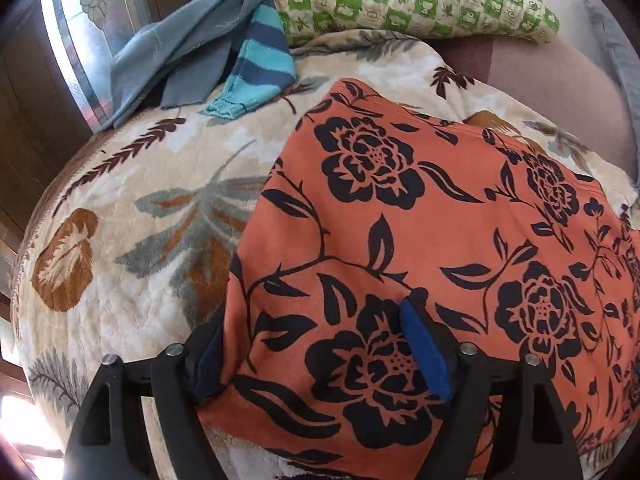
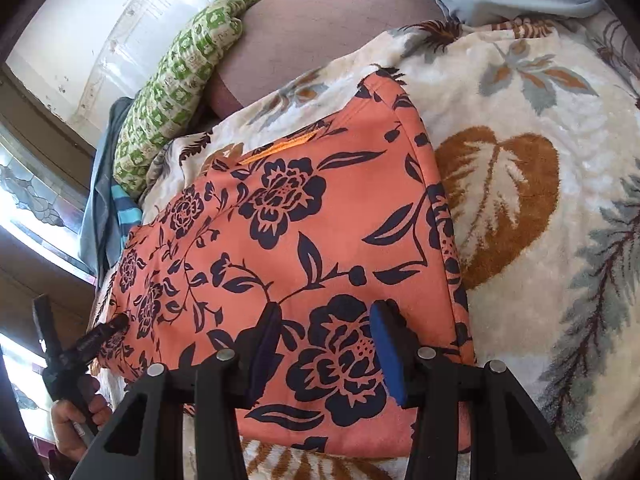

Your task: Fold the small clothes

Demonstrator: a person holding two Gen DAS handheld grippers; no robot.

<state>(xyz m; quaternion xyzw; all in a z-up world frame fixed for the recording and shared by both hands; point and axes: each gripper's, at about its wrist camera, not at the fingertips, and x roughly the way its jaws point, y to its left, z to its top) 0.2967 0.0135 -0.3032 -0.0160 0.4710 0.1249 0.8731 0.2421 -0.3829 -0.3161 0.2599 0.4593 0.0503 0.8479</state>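
1. Orange floral garment [image 1: 420, 216] spread flat on the leaf-patterned blanket [image 1: 132, 216], folded edges visible;
2. Left gripper [image 1: 316, 344] wide open over its near corner, gripping nothing;
3. Right gripper [image 2: 326, 344] partly open above the cloth, holding nothing.

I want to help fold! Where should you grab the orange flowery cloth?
Grab the orange flowery cloth by its near edge, coming from the side nearest the right hand-held gripper. That edge lies flat and free on the blanket, so probably a finger slips under.
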